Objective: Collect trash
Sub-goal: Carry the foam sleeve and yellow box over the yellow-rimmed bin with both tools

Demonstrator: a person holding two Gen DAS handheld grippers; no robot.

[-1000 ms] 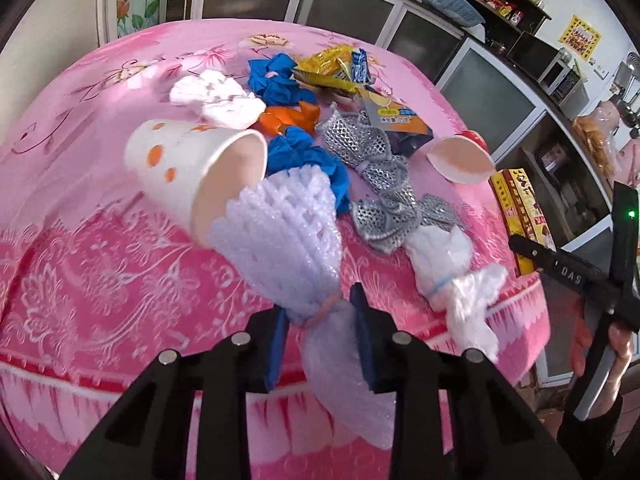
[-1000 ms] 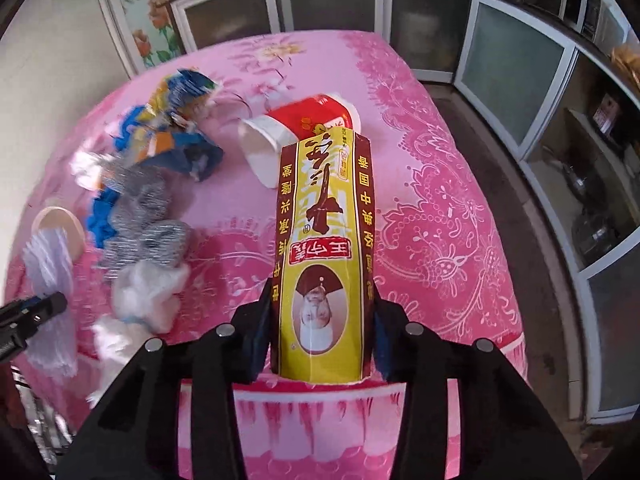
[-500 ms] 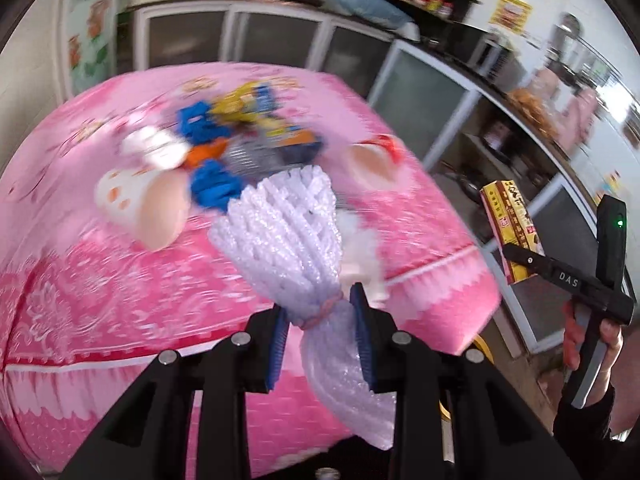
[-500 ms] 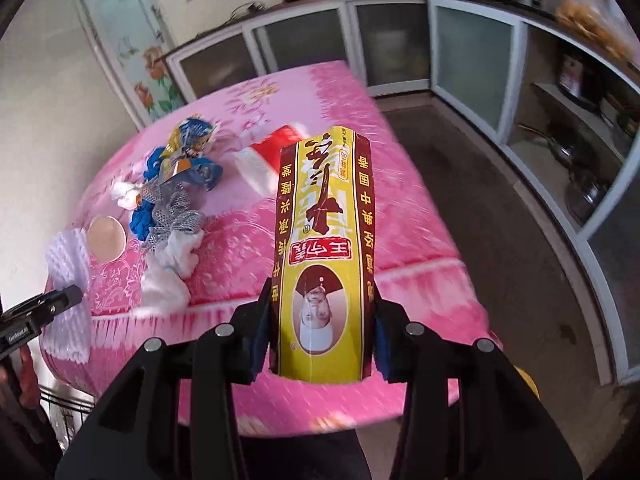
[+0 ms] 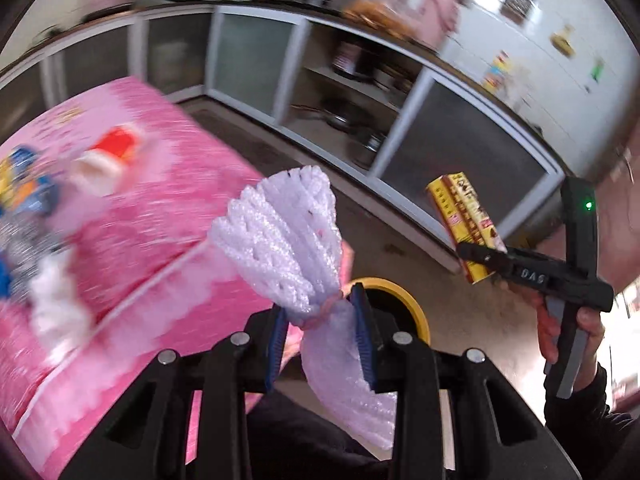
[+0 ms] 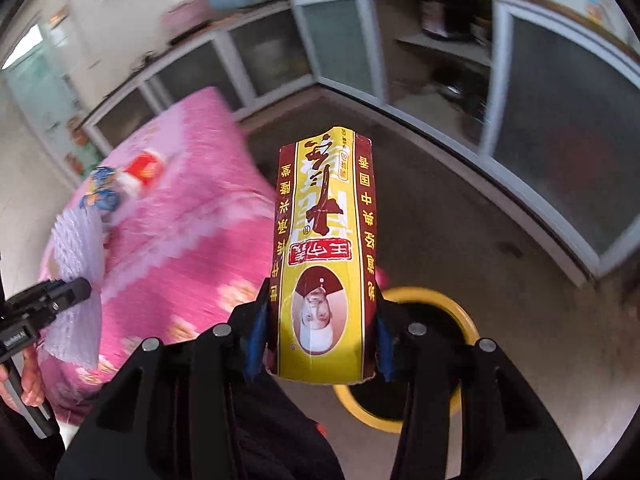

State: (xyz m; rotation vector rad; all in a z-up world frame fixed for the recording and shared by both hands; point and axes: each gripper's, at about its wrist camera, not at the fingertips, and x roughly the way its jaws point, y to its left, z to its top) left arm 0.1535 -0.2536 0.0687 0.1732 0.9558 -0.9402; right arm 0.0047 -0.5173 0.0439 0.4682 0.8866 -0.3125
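Beside the pink-clothed table (image 5: pixel 152 216), clenched fingers hold foam netting (image 5: pixel 288 240) and carton (image 6: pixel 324 256).

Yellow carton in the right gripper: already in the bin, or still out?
Out. The yellow carton is clamped in the right gripper, above the yellow-rimmed bin on the floor.

white foam net (image 5: pixel 288 236) and yellow carton (image 6: pixel 326 256), both held upright.

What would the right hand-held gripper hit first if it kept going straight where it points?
Probably the yellow-rimmed bin on the floor, just beyond the right hand-held gripper and its yellow carton; depth is unclear.
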